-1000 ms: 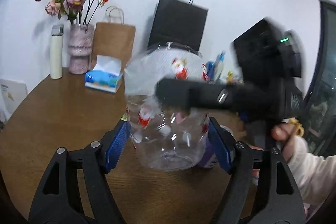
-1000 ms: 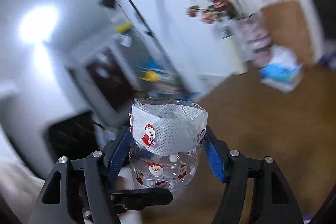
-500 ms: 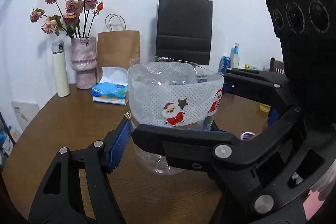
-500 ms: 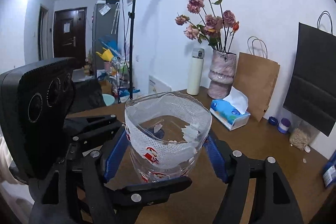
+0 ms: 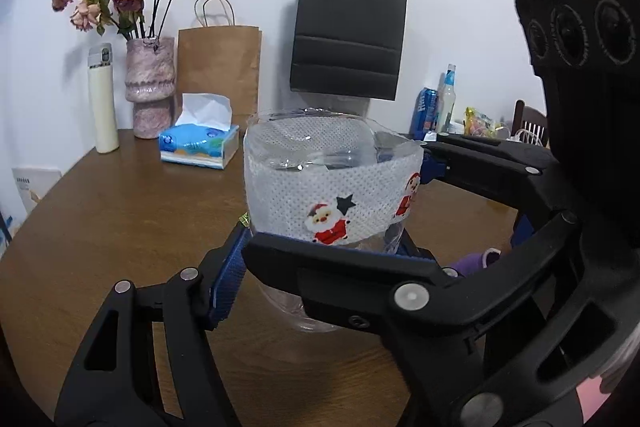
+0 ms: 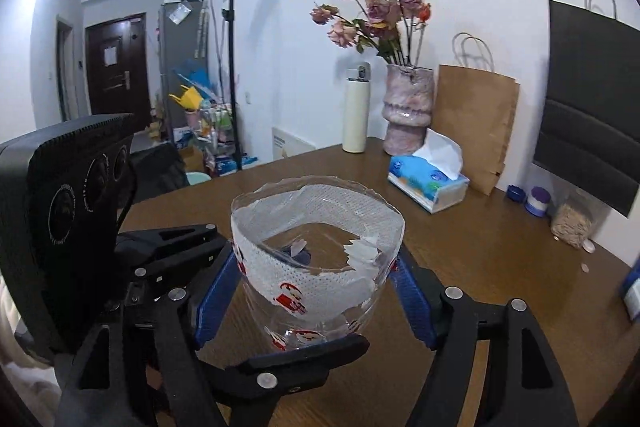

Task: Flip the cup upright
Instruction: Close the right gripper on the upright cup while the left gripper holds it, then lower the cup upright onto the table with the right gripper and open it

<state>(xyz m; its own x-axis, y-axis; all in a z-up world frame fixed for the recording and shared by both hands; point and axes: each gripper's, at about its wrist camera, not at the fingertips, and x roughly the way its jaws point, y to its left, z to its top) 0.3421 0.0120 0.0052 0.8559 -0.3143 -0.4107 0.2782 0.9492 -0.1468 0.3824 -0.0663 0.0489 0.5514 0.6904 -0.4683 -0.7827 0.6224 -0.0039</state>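
Note:
A clear plastic cup [image 5: 332, 203] with a white mesh band and Santa stickers stands mouth up, its base close over the brown table [image 5: 112, 211]. It also shows in the right wrist view [image 6: 316, 259]. My left gripper [image 5: 320, 275] holds the cup low between its blue pads [image 5: 226, 281]. My right gripper [image 6: 316, 295] is shut on the same cup from the other side, blue pads [image 6: 412, 303] pressing its walls. Each gripper's black body crosses the other's view.
At the table's back stand a pink vase of dried roses [image 5: 150, 87], a cream flask [image 5: 103, 99], a blue tissue box [image 5: 200, 145], a brown paper bag [image 5: 220, 67] and a black bag [image 5: 348, 35]. Bottles and snacks [image 5: 444, 107] sit far right.
The cup has gone from tilted and swinging to mouth up and steady, and has come lower toward the table. Both grippers stayed closed on it.

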